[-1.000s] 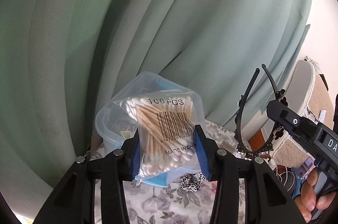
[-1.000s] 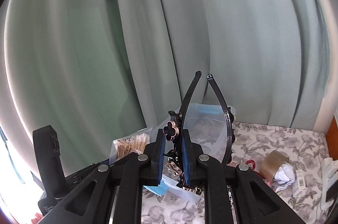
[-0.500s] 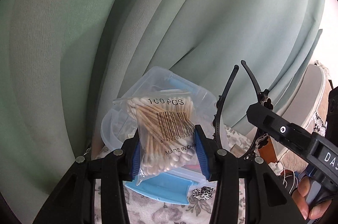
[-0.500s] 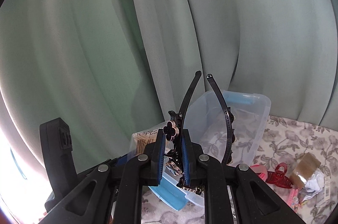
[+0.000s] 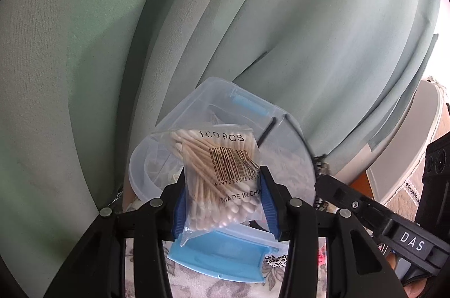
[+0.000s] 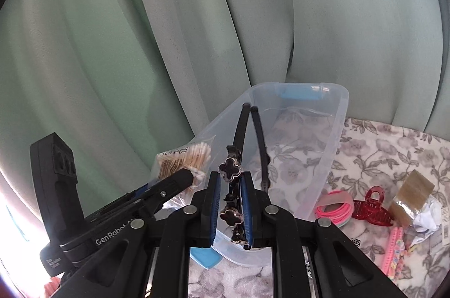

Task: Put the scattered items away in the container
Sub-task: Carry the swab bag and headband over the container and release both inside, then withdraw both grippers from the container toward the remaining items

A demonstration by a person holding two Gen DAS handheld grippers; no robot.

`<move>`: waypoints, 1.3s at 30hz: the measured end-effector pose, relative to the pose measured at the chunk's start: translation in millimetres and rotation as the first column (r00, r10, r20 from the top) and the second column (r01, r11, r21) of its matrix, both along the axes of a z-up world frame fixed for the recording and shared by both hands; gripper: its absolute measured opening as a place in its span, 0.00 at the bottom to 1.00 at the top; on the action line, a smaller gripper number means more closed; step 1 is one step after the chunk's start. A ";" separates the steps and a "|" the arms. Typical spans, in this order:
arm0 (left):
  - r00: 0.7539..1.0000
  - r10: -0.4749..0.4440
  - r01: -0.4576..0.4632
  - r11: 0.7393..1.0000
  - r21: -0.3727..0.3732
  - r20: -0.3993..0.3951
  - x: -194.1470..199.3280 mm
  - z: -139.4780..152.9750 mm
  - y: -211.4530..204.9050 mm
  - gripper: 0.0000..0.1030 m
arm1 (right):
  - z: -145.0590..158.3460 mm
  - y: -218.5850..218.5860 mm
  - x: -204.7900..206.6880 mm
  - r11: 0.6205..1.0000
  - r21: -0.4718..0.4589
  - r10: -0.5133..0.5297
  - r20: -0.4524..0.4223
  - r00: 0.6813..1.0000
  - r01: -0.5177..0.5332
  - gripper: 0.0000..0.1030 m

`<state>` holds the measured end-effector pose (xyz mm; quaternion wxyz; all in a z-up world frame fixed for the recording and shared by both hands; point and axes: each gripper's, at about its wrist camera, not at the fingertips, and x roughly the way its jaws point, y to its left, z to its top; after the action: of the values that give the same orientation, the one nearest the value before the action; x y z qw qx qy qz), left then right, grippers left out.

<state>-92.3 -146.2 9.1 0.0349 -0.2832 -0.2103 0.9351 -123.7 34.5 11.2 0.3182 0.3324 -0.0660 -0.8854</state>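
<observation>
The clear plastic container (image 6: pixel 332 146) with blue latches stands open on the floral cloth, against the green curtain; a clear bag of cotton swabs (image 5: pixel 222 174), printed with a barcode and "100 PCS", is held upright above its near rim; a black headband (image 6: pixel 253 146) with dark clover ornaments is held tips up, over the container's near wall; pink hair ties (image 6: pixel 336 206), a red claw clip (image 6: pixel 371 206) and a pink strip (image 6: pixel 393 253) lie just right of the container.
</observation>
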 end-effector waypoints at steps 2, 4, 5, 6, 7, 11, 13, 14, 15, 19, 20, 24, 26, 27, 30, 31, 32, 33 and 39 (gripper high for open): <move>1.000 -0.001 0.001 1.000 -0.003 0.002 3.8 -6.0 -2.6 0.47 | -7.1 7.2 -9.6 1.000 0.003 -0.006 0.011 1.000 0.006 0.19; 1.000 0.002 -0.002 1.000 -0.003 0.009 1.8 -7.7 -2.1 0.48 | -10.6 8.2 -12.6 1.000 0.006 -0.008 0.018 1.000 0.008 0.19; 1.000 -0.001 0.001 1.000 0.001 0.014 1.9 -9.1 -2.1 0.50 | -10.3 8.5 -12.0 1.000 0.007 -0.009 0.021 1.000 0.009 0.19; 1.000 -0.005 0.005 1.000 0.003 0.009 9.1 -7.3 -1.9 0.53 | -11.7 9.2 -13.5 1.000 0.009 -0.009 0.024 1.000 0.009 0.19; 1.000 -0.013 0.013 1.000 0.006 0.006 8.9 -7.1 -1.1 0.55 | -6.1 7.3 4.5 1.000 0.011 -0.009 0.023 1.000 0.009 0.19; 0.999 -0.032 0.032 0.999 -0.003 0.000 -5.5 -13.4 7.8 0.68 | 1.4 4.9 20.9 1.000 0.021 -0.021 0.028 0.999 0.021 0.19; 1.000 -0.027 0.027 0.999 -0.020 0.003 -6.0 -13.3 11.3 0.69 | 3.0 8.0 24.8 0.999 0.020 -0.029 0.033 0.999 0.028 0.21; 1.000 -0.026 0.027 0.999 -0.026 0.004 -0.7 -11.0 12.2 0.69 | 2.9 9.9 25.6 0.999 0.018 -0.032 0.033 0.999 0.031 0.22; 1.000 -0.024 0.025 0.999 -0.031 0.006 0.1 -10.5 13.2 0.69 | 5.0 12.3 29.6 0.999 0.015 -0.035 0.032 0.999 0.034 0.24; 1.000 -0.020 0.021 0.998 -0.052 0.012 5.8 -6.9 19.4 0.73 | 8.1 24.4 39.5 0.998 0.000 -0.057 0.032 0.998 0.057 0.33; 1.000 -0.020 0.021 0.998 -0.057 0.014 9.7 -5.3 21.2 0.73 | 6.9 27.9 39.4 0.998 -0.007 -0.064 0.035 0.997 0.064 0.33; 0.999 -0.033 0.035 0.997 -0.062 0.033 16.0 -1.2 31.7 0.74 | 8.1 48.5 47.8 0.993 -0.031 -0.110 0.042 0.993 0.111 0.39; 0.998 -0.047 0.049 0.997 -0.051 0.044 19.5 0.7 37.7 0.74 | 10.6 62.4 57.9 0.989 -0.039 -0.142 0.044 0.989 0.143 0.45; 0.998 -0.052 0.054 0.997 -0.049 0.046 22.4 2.3 41.2 0.74 | 9.9 70.1 62.5 0.986 -0.042 -0.158 0.046 0.986 0.160 0.45; 0.997 -0.069 0.071 0.995 -0.072 0.034 30.6 10.4 55.7 0.74 | 4.2 94.8 77.7 0.978 -0.056 -0.199 0.061 0.978 0.202 0.47; 0.997 -0.075 0.077 0.994 -0.084 0.027 33.1 13.9 61.6 0.74 | 1.7 103.4 82.2 0.974 -0.059 -0.214 0.065 0.975 0.218 0.47; 0.996 -0.082 0.083 0.992 -0.092 0.018 37.9 18.2 67.0 0.74 | -0.3 112.4 86.6 0.970 -0.064 -0.232 0.068 0.970 0.236 0.47; 0.996 -0.088 0.089 0.991 -0.096 0.010 41.0 21.9 72.7 0.74 | -1.9 122.0 91.0 0.964 -0.070 -0.251 0.069 0.965 0.256 0.47; 0.989 -0.148 0.147 0.985 -0.090 0.002 55.3 34.9 108.9 0.74 | -1.0 177.5 114.7 0.920 -0.131 -0.363 0.063 0.930 0.368 0.50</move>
<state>-36.9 -37.3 44.1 0.0918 -0.2968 -0.1466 0.9391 -9.0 212.0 10.2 0.1688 0.3077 -0.1950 -0.9159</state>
